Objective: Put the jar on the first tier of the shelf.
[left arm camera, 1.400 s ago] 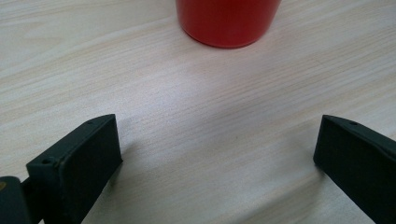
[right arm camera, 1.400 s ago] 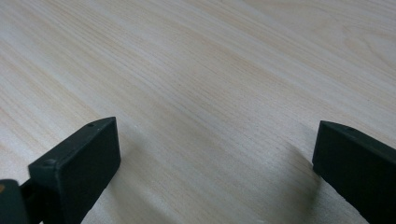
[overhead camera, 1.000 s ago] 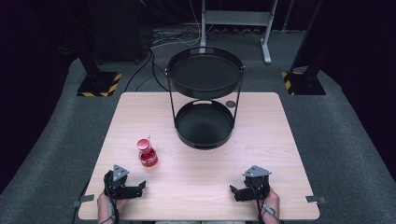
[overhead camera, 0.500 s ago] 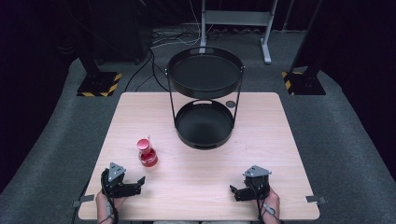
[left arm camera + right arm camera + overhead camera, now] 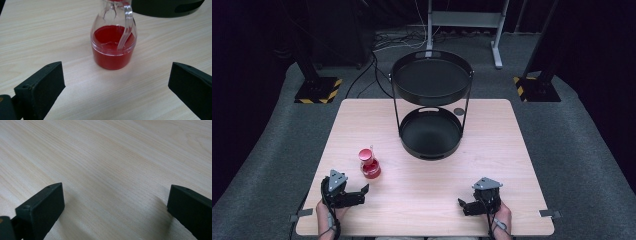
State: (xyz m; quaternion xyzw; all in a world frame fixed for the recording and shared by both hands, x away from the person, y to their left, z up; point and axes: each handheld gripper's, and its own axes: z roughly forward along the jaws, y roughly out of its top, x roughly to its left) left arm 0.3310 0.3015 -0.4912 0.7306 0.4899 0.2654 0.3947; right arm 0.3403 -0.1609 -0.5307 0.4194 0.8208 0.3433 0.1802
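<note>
Pale wood table (image 5: 492,150) on grey carpet (image 5: 572,140), plain grain seen close in both gripper views. Dark all around, black drapes at the sides. Two black stand feet with yellow-black hazard tape, one far left (image 5: 316,91), one far right (image 5: 537,89). Grey metal frame (image 5: 464,20) beyond the far edge. Cables (image 5: 382,47) loose on the floor behind. Soft light from above.

High view looks down across the worktop (image 5: 427,200) from its near edge. Left gripper view sits low, close to the jug (image 5: 113,45), also seen from above (image 5: 369,164); right gripper view skims bare worktop.
</note>
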